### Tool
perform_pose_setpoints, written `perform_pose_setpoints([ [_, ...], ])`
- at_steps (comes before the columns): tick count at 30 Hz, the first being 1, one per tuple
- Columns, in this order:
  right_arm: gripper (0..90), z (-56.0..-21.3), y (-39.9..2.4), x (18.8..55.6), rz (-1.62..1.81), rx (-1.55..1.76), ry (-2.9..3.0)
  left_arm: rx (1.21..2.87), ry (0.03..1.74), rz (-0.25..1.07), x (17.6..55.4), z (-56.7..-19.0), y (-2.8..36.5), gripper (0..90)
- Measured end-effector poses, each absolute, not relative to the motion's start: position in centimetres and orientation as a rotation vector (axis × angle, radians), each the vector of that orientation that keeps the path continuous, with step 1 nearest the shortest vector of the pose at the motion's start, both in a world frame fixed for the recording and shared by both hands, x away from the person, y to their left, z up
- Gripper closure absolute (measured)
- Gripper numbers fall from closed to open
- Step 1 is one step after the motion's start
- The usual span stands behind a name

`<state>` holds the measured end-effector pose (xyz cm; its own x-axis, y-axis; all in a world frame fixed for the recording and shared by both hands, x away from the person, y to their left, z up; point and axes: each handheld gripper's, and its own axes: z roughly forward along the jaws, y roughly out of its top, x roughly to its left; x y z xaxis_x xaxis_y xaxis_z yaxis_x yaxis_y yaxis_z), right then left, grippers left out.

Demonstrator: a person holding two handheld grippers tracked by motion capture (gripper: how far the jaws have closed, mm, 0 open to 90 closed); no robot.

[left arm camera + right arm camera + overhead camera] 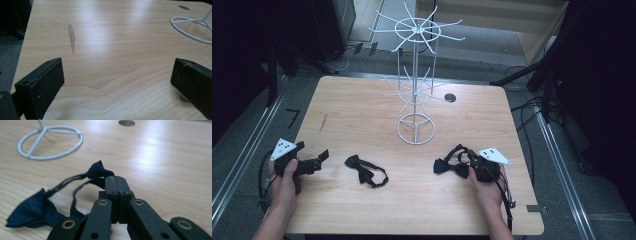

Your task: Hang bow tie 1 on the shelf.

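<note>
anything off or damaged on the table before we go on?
One blemish: a long grey scuff on the table, far left area, where the wood finish looks scraped or stained. Both bow ties lie flat, the one on the right with its strap at the right tool, and the white wire rack stands upright.

Black grippers, brass-ringed screws, grey three-cornered plates, trailing black cables

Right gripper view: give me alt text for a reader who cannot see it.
The right tongs, jaws closed together, pinch a dark blue bow tie by its strap on a light wooden table. The round base of a white wire stand sits behind.
</note>
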<state>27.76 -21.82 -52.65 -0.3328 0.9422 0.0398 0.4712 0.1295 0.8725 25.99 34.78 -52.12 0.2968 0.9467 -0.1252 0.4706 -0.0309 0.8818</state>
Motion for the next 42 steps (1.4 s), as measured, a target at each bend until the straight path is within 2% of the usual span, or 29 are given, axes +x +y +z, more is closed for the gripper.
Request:
perform_pose_setpoints([
  [9,90.0,-51.2,-20.6,26.9,1.175,1.257,1.836,1.641,1.322,0.653,26.0,-52.1,34.9,0.0],
  [22,90.0,-46.7,-19.0,26.3,1.328,1.154,1.783,1.644,1.332,0.641,26.1,-52.1,34.8,0.0],
  [42,90.0,-43.5,-17.5,26.1,1.351,1.026,1.789,1.642,1.334,0.647,26.0,-52.1,34.8,0.0],
])
